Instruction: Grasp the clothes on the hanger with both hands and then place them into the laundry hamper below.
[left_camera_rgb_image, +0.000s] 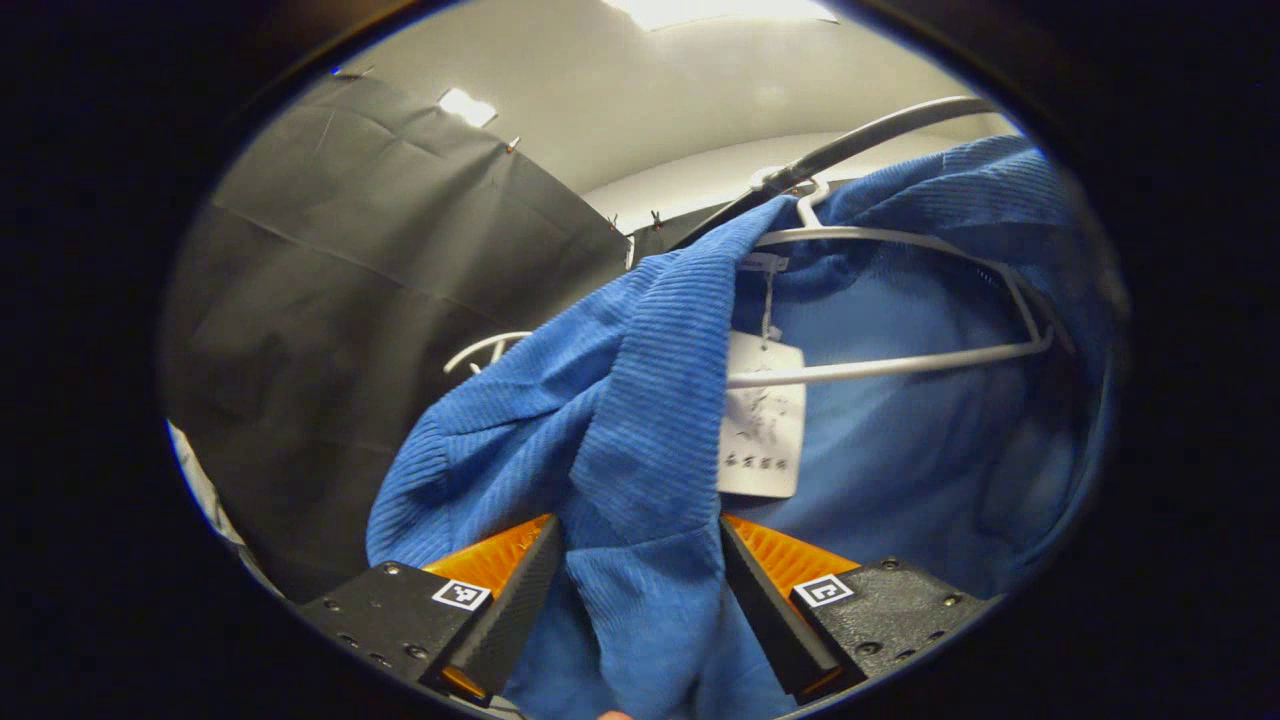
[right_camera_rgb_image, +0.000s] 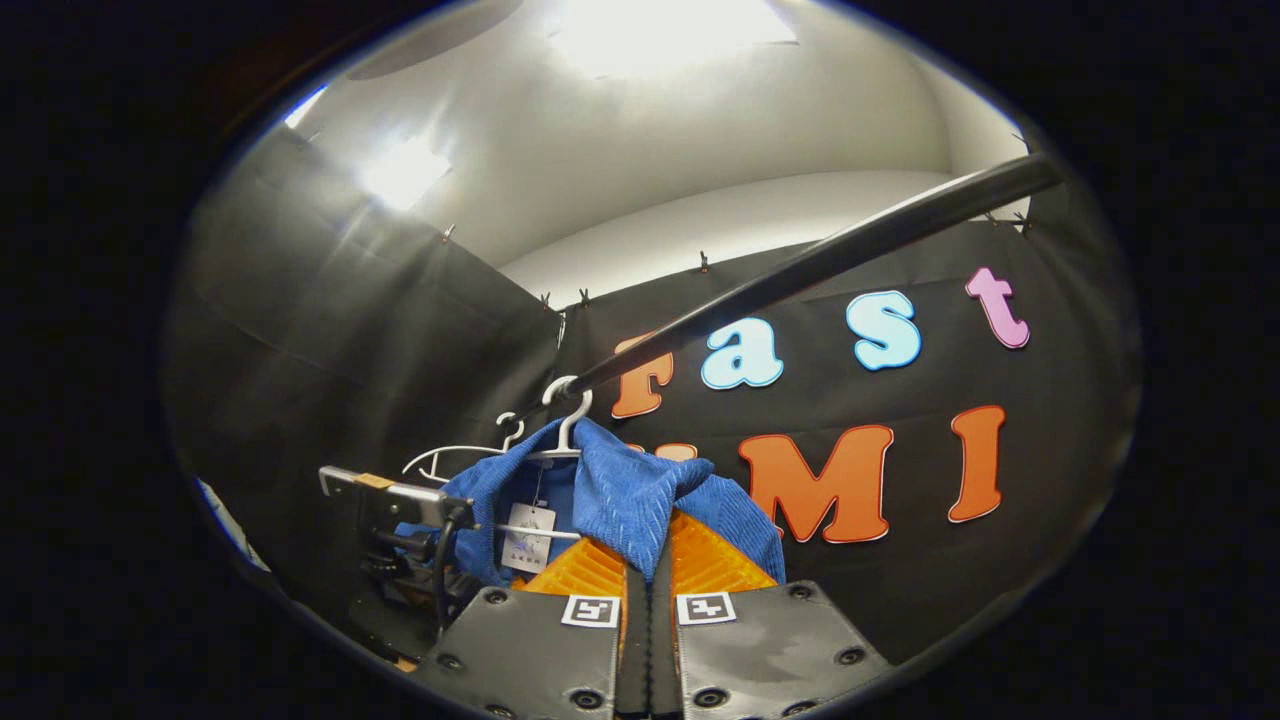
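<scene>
Gripping a bunched fold of the sweater (left_camera_rgb_image: 640, 430) with my left gripper (left_camera_rgb_image: 640, 590), I am pressing both fingers against the cloth from either side, the jaws held apart only by the fabric between them. The sweater is hanging on the white hanger (left_camera_rgb_image: 900, 365), whose hook is sitting over the dark rail (left_camera_rgb_image: 880, 130) above. A paper tag (left_camera_rgb_image: 762, 428) is dangling inside the collar, just beside the fold I am holding and below the hanger's neck.

In the right gripper view my right gripper (right_camera_rgb_image: 648, 580) is pinching the other shoulder of the sweater (right_camera_rgb_image: 620, 490), fingers nearly together with blue cloth spilling over their tips. The hanger (right_camera_rgb_image: 565, 425) is hooked on the rail (right_camera_rgb_image: 820, 260) above the sweater, and a second, bare hanger (right_camera_rgb_image: 450, 455) is hanging just beyond it. My left gripper (right_camera_rgb_image: 400, 510) is showing at the sweater's far side.
</scene>
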